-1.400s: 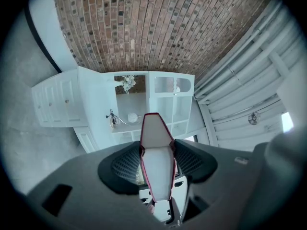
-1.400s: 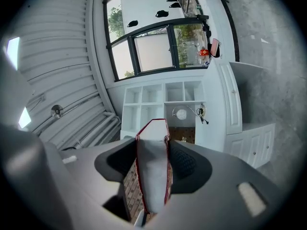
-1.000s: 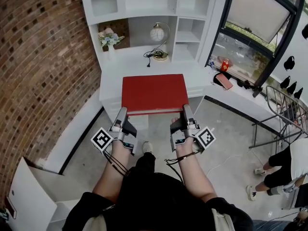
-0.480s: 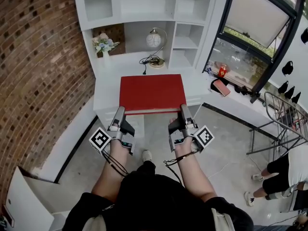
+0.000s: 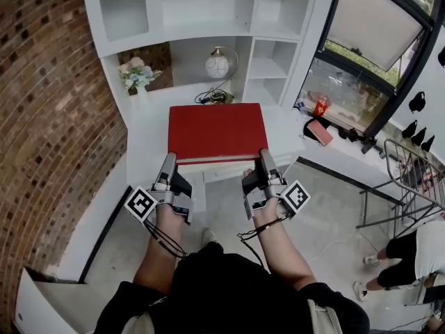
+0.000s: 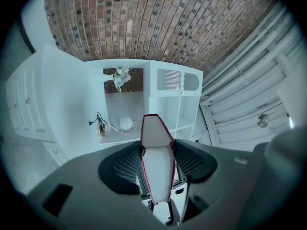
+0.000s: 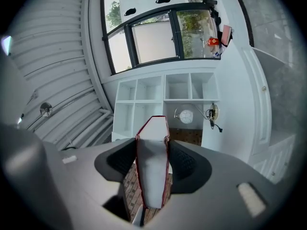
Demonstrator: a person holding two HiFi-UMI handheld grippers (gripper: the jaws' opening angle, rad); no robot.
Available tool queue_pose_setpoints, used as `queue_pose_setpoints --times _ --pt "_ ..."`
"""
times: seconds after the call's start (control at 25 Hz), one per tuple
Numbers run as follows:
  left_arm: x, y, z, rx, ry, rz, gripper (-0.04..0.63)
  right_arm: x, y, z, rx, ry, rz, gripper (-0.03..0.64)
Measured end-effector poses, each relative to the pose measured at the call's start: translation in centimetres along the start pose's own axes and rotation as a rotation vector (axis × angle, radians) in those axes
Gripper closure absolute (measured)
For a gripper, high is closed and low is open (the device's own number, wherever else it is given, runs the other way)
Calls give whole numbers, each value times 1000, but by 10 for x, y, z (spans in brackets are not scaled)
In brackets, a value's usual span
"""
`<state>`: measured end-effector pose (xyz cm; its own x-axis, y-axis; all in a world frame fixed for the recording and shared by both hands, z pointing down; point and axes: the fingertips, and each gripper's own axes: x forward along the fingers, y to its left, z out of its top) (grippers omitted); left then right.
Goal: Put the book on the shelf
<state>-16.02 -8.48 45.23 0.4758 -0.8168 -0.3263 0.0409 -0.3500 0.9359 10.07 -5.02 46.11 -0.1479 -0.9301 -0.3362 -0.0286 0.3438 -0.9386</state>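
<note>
First: Forward is where the book [image 5: 217, 132] has gone since the earlier frame. Its far edge now reaches over the white bench [image 5: 148, 134], almost to the base of the lamp [image 5: 216, 67], where a second ago it hung short of that.

Second: How does the person hold it?

First: Flat, red cover up, by its near edge. The left gripper [image 5: 169, 161] has the near left corner and the right gripper [image 5: 265, 158] the near right one.

Second: Are the jaws truly on it?

First: Yes. In the left gripper view the book stands edge-on between the jaws, white pages between red covers, and both dark pads press against the covers. The right gripper view shows the same. Each pair of jaws stands only as far apart as the book is thick.

Second: And the shelf?

First: The white shelf unit [image 5: 208, 9] rises behind the bench. The book is held out in front of it, above the bench, not yet in any compartment. A bunch of flowers [image 5: 135, 72] stands in the niche left of the lamp, next to the brick wall [image 5: 49, 117]
</note>
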Motion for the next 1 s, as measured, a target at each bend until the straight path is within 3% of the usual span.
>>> queue_pose_setpoints --times 0.52,1.0 --pt "164 45 68 -20 18 -2 370 171 -48 41 31 -3 -33 388" --pt "251 98 102 -56 20 3 371 261 -91 67 -2 0 -56 388"
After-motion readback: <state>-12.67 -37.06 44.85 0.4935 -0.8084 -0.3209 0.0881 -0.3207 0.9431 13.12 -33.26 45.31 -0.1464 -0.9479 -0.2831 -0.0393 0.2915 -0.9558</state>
